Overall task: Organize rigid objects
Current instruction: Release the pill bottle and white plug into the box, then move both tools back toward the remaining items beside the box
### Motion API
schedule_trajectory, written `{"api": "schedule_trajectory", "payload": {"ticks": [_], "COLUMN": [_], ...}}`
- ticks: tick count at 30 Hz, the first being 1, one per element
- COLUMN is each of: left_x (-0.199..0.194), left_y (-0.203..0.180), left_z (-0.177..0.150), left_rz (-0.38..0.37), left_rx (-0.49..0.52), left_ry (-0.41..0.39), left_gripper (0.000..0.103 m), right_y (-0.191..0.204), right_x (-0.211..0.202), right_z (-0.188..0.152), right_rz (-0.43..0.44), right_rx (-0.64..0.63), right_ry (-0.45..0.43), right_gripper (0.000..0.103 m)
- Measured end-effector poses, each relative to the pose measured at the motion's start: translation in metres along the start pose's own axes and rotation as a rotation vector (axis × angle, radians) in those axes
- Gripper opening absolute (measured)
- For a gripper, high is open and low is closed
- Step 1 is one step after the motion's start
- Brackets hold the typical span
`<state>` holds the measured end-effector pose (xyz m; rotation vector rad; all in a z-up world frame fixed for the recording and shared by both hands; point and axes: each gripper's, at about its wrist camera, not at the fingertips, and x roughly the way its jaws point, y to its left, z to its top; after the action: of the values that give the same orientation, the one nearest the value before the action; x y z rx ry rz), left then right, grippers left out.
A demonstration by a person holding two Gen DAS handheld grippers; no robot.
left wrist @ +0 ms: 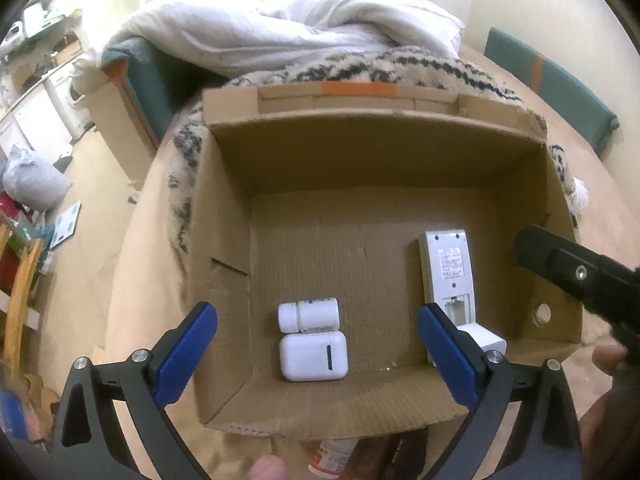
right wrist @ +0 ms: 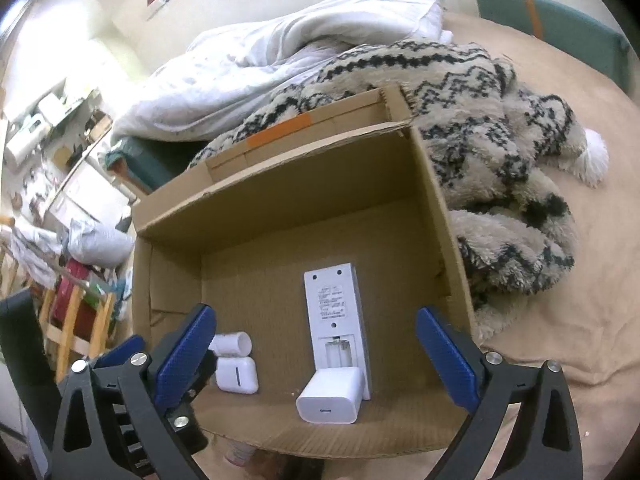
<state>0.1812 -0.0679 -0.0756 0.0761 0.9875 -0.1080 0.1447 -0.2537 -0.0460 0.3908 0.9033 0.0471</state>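
1. Cardboard box (left wrist: 400,168) fills the centre of both views, open top, sitting on a tan bed surface (right wrist: 560,380). Four white items lie on its floor.
2. Lower centre of the left wrist view: a small pill bottle (left wrist: 309,314) on its side, touching the earbud case (left wrist: 313,355) just below it. Lower right of that view: a remote control (left wrist: 447,272) face down, battery bay uncovered (no cover seen in the frames), with a charger block (right wrist: 331,396) resting on its near end.
3. Left gripper (left wrist: 316,344): blue fingers spread wide, nothing between them, framing the bottle and case from above the box's near wall.
4. Right gripper (right wrist: 316,352): fingers likewise wide apart and empty, straddling the remote and charger.
5. Outside the box, at the bottom edge of the left view, another bottle (left wrist: 330,456) with a red-and-white label lies near the front wall; likely still to go in.
6. Beyond the box, upper frame: patterned fleece blanket (right wrist: 500,128) and white duvet (left wrist: 280,28).
7. Risks, as judged: the round bottle could roll if the case is nudged; the charger may slide off the remote; a finger lowered carelessly could catch the near wall and shift the box on soft bedding.
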Motion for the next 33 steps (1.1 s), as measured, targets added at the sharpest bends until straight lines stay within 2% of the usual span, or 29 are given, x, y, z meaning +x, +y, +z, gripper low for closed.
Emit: {"api": "schedule_trajectory", "payload": {"ticks": [7,12,18,22,24,28,33], "left_x": [-0.023,-0.032,-0.046,-0.050,-0.049,-0.034,-0.013], "left_y": [0.017,0.036,0.053,0.067,0.074,0.088,0.083], "left_z": [0.001,-0.007,-0.024,-0.040,-0.047,-0.064,-0.077], "left_rz": [-0.004,-0.023,-0.002,0.007,0.015,0.004,-0.016], "left_rx": [-0.046,-0.130,-0.159,-0.193,-0.211,-0.290,-0.292], "left_ry": [-0.024,0.033,0.046,0.062,0.078,0.189,0.284], "left_gripper": [0.101,0.101,0.101,0.101,0.101,0.101,0.101], "right_y": [-0.008,-0.009,-0.004,-0.003,-0.006,-0.014,-0.026], "right_x": [-0.020,-0.036,-0.050,-0.051,-0.047,-0.032,-0.017], "right_z": [-0.002,-0.009,-0.025,-0.042,-0.053,-0.077,-0.095], "right_rz": [-0.021,-0.017,-0.021,-0.005,0.002,0.017,0.052], "right_rx": [0.020,0.021,-0.006,-0.002,0.013,0.066,0.166], "right_ry": [-0.048,-0.056,-0.049,0.006,0.066,0.206,0.304], "right_gripper": [0.103,0.103,0.103,0.103,0.103,0.103,0.103]}}
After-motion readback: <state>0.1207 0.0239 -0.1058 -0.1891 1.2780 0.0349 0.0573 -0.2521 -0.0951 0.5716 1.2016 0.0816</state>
